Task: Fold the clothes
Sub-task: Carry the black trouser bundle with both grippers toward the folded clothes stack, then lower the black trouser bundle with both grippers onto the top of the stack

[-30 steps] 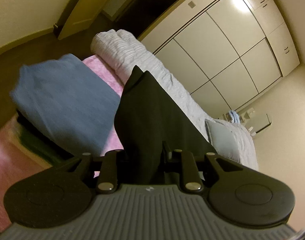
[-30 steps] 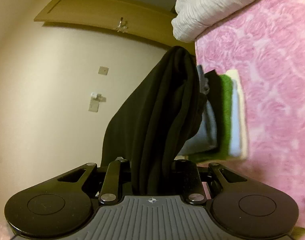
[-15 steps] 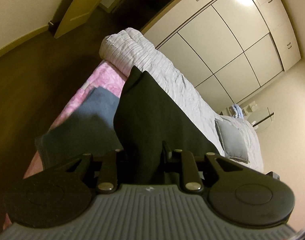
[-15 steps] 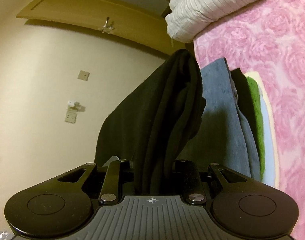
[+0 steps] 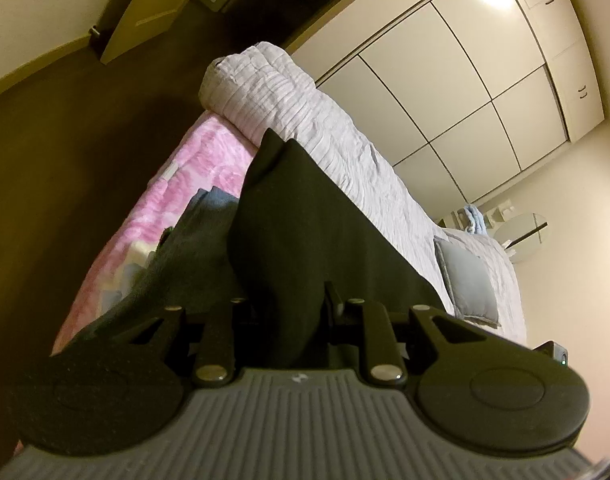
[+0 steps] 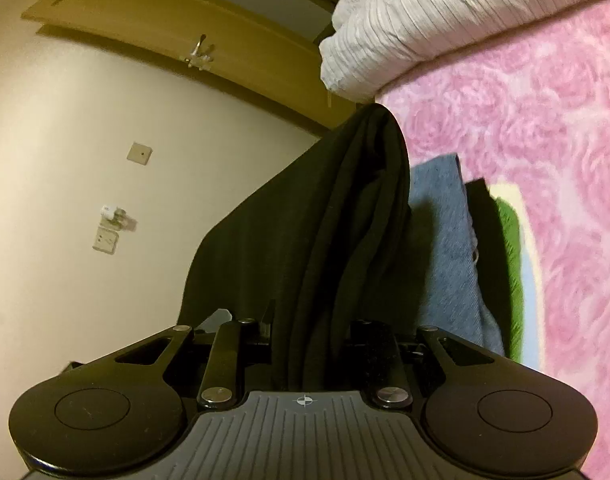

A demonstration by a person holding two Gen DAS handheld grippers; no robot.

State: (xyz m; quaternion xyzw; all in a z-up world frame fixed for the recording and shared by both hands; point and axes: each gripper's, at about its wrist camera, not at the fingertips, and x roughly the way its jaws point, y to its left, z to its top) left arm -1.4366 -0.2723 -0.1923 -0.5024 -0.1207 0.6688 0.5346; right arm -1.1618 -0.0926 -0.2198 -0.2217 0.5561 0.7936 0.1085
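My left gripper (image 5: 287,280) is shut on a black garment (image 5: 305,232) that covers both fingers. My right gripper (image 6: 317,300) is shut on the same black garment (image 6: 329,220), which bunches in folds over its fingers. A stack of folded clothes lies on the pink bed, with a blue-grey piece (image 6: 445,248) on top, and green (image 6: 511,256) and pale layers under it. The blue-grey piece also shows in the left wrist view (image 5: 193,256), just left of the black cloth.
A pink floral bed cover (image 6: 545,120) spreads to the right. A rolled white duvet (image 5: 305,112) lies along the bed, with a grey pillow (image 5: 465,280) at its far end. White wardrobe doors (image 5: 445,80), dark floor (image 5: 85,140) and a wooden door (image 6: 165,32) surround it.
Both grippers have moved with the black garment still held. In the left wrist view the folded stack has slid lower and left, and more floor shows. In the right wrist view the stack looks nearer.
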